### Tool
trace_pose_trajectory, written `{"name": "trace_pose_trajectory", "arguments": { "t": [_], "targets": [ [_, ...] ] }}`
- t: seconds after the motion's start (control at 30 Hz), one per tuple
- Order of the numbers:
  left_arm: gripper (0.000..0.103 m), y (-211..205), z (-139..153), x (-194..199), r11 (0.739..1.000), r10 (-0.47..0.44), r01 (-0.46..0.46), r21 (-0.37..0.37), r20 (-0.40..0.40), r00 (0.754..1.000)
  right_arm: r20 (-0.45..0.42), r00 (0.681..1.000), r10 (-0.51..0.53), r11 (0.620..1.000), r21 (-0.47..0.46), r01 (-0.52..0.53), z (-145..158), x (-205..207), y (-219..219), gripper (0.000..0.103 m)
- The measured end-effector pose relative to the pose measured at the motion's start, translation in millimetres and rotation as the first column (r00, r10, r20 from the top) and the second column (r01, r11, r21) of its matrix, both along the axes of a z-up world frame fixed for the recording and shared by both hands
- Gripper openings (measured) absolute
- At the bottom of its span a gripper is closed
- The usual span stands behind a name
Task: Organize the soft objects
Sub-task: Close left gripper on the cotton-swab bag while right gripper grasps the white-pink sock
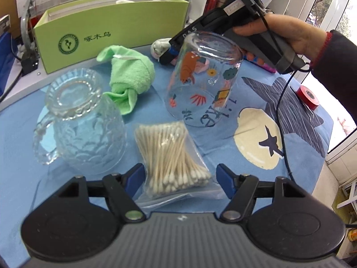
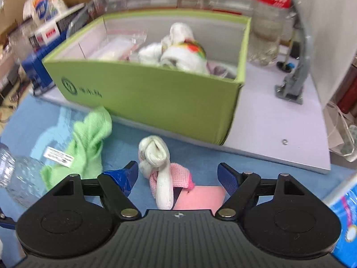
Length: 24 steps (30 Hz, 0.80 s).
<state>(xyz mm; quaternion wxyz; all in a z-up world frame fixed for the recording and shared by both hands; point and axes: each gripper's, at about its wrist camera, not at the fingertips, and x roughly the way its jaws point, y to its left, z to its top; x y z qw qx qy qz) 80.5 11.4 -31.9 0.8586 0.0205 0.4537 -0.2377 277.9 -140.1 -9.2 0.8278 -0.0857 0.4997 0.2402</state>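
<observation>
The green towel (image 1: 129, 76) was fluffy terry cloth. The patterned mug (image 1: 84, 122) was embossed clear glass, the painted tumbler (image 1: 200, 78) smooth and glossy. Cotton swabs (image 1: 171, 156) lay in shiny plastic film. The green box (image 2: 156, 98) looked matt cardboard.

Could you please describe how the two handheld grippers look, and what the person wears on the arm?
Each gripper, left and right, has a ribbed grey body, two round black discs, black linkage arms with metal pivots, and blue fingertips. From the left view, the right gripper shows a grey handle, white lettering and a black cable. The arm wears a dark sleeve with a red cuff.
</observation>
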Motion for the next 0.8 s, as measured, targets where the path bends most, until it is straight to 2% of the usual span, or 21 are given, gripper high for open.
{"name": "trace_pose_trajectory", "arguments": {
  "t": [0.03,0.2,0.23,0.43,0.57,0.7,0.73,0.77,0.8],
  "targets": [
    [0.071,0.1,-1.1,1.8,1.0,0.001,-0.001,-0.009,0.0,1.0,-0.018,1.0,0.002,1.0,0.005,-0.002,-3.4,0.7,-0.4,0.066],
    [0.071,-0.4,-1.4,7.4,1.0,0.003,-0.003,-0.027,0.006,1.0,0.021,0.999,0.043,0.998,-0.045,-0.042,-6.8,-2.7,-0.3,0.067],
    [0.071,-0.8,-1.3,8.1,1.0,0.005,-0.005,-0.027,0.006,1.0,0.024,0.999,0.048,0.997,-0.056,-0.047,-7.3,-0.9,0.9,0.07],
    [0.071,-3.4,-2.7,8.9,0.999,0.024,-0.024,-0.028,0.028,0.999,0.051,0.998,0.046,0.998,-0.044,-0.044,-8.8,-1.9,-2.6,0.074],
    [0.071,-1.8,-3.0,10.6,0.999,0.03,-0.029,-0.034,0.025,0.999,0.085,0.996,0.039,0.999,-0.028,-0.036,-10.7,-8.6,-7.6,0.073],
    [0.069,0.2,-2.6,14.4,0.997,0.059,-0.059,-0.04,0.011,0.998,0.107,0.994,0.033,0.999,-0.017,-0.032,-7.8,-12.2,-8.3,0.062],
    [0.066,0.2,-2.2,14.4,0.997,0.069,-0.068,-0.036,0.013,0.998,0.11,0.993,0.037,0.999,-0.015,-0.036,-7.3,-13.5,-8.3,0.056],
    [0.055,0.2,-1.5,14.0,0.997,0.07,-0.069,-0.033,0.015,0.997,0.114,0.993,0.044,0.999,-0.01,-0.043,-5.5,-15.9,-8.2,0.05],
    [0.051,1.8,-0.7,13.0,0.996,0.079,-0.078,-0.031,0.017,0.997,0.118,0.992,0.048,0.999,-0.007,-0.047,-3.6,-17.3,-8.5,0.032]
  ]
}}
